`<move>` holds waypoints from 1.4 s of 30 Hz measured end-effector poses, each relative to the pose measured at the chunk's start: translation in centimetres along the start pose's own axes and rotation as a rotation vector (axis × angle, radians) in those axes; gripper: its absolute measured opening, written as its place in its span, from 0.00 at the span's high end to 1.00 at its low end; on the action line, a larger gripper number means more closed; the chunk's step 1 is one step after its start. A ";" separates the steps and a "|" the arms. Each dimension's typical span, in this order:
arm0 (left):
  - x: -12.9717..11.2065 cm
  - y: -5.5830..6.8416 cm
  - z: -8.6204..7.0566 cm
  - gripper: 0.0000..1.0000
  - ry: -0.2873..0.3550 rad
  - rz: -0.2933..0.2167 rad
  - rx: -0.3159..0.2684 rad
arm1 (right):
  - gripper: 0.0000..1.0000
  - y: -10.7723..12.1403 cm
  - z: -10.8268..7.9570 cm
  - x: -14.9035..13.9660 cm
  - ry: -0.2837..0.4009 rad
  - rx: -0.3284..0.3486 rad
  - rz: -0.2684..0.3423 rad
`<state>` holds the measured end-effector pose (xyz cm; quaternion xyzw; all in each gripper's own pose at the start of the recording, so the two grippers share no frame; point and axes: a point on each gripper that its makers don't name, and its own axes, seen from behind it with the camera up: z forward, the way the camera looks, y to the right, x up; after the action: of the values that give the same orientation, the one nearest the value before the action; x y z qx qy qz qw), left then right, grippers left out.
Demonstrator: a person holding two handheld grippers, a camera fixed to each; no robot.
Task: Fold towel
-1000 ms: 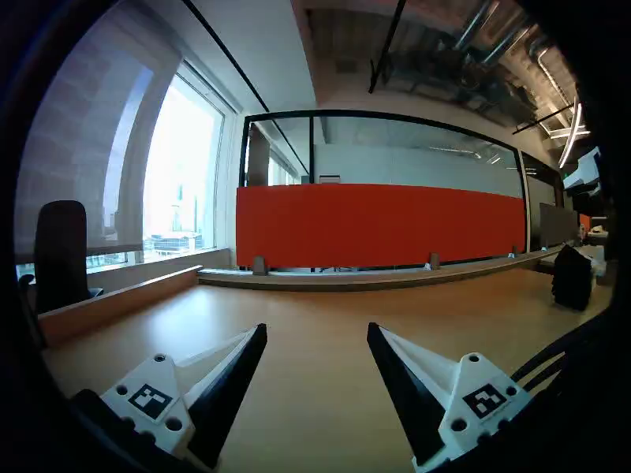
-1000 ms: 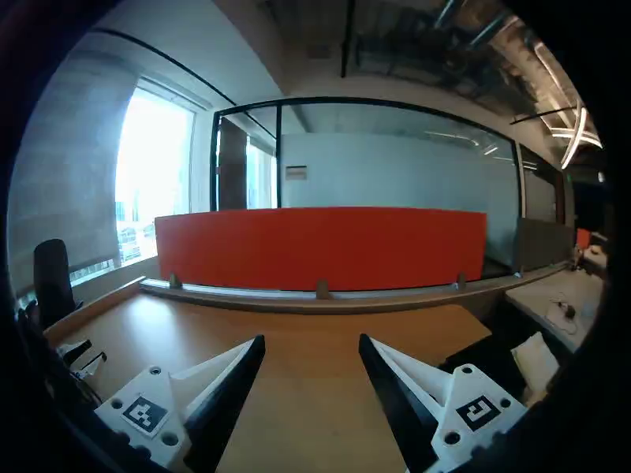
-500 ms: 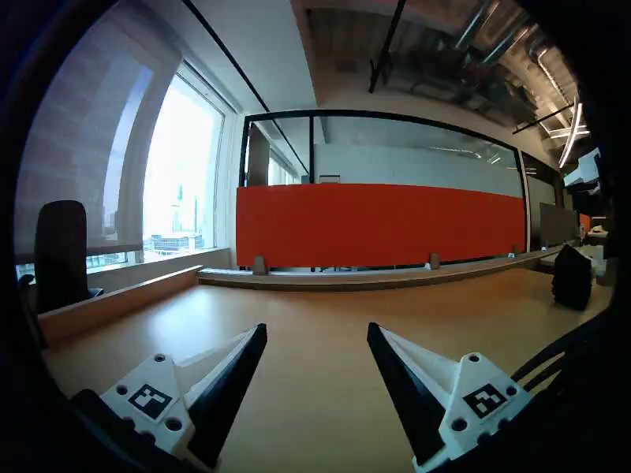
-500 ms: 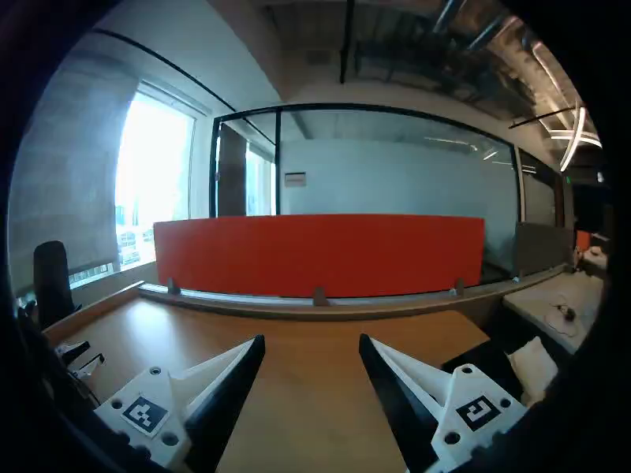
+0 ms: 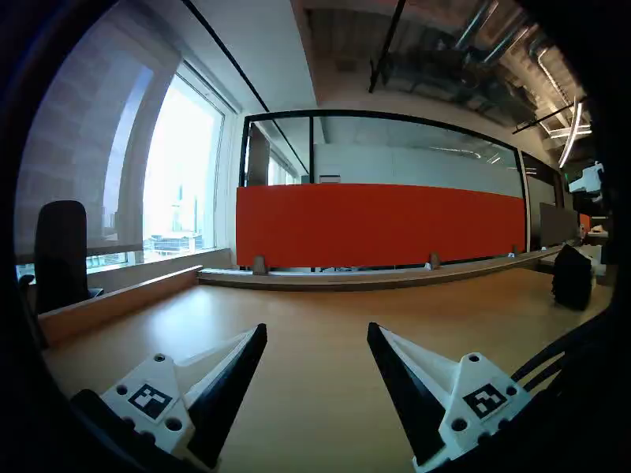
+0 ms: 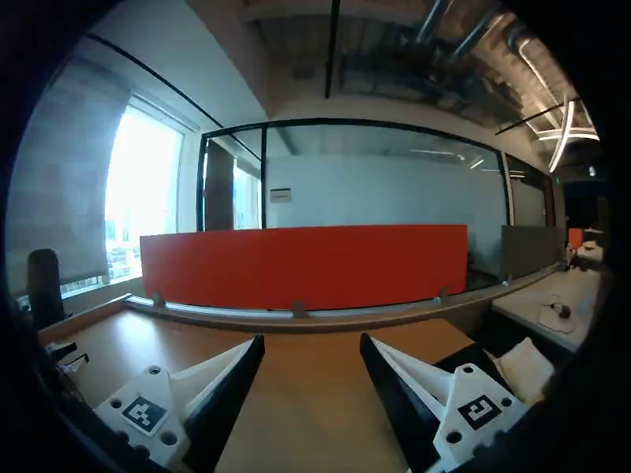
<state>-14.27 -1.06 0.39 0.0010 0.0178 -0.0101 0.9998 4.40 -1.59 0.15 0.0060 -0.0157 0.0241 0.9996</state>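
My left gripper (image 5: 315, 327) is open, its black-lined white fingers (image 5: 229, 374) spread over a bare wooden desk (image 5: 315, 394) with nothing between them. My right gripper (image 6: 311, 339) is open as well, held over the same kind of desk top (image 6: 311, 410), and its jaws are empty. A white crumpled cloth-like thing (image 6: 527, 366) lies low at the right in the right gripper view, on something dark beside the desk; I cannot tell whether it is the towel.
A red divider panel (image 5: 378, 225) stands along the desk's far edge, with glass partitions behind. A black office chair (image 5: 59, 252) is at the left by the window. A dark object (image 5: 572, 277) sits at the desk's far right.
The right gripper has tilted and drifted, so the red divider sits lower and further left in its view. The left gripper has held still.
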 end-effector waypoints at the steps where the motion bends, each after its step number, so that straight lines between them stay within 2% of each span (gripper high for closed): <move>1: 0.0 0.0 0.0 0.06 0.000 0.000 0.000 | 0.06 0.4 0.0 -0.3 0.000 -0.005 -0.001; 10: 0.0 0.0 0.0 0.06 0.000 0.000 0.000 | 0.06 2.7 0.3 -3.3 0.021 -0.036 0.008; 29: 0.0 0.0 0.0 0.06 0.000 0.000 0.000 | 0.06 4.6 0.9 -10.4 0.020 -0.051 0.057; 42: 0.0 0.1 0.0 0.06 0.000 0.000 0.000 | 0.06 5.0 1.1 -13.8 0.014 -0.065 0.018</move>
<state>-14.26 -0.96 0.42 0.0010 0.0178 -0.0100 0.9998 -9.63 2.70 0.92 -0.0266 -0.0095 0.0328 0.9991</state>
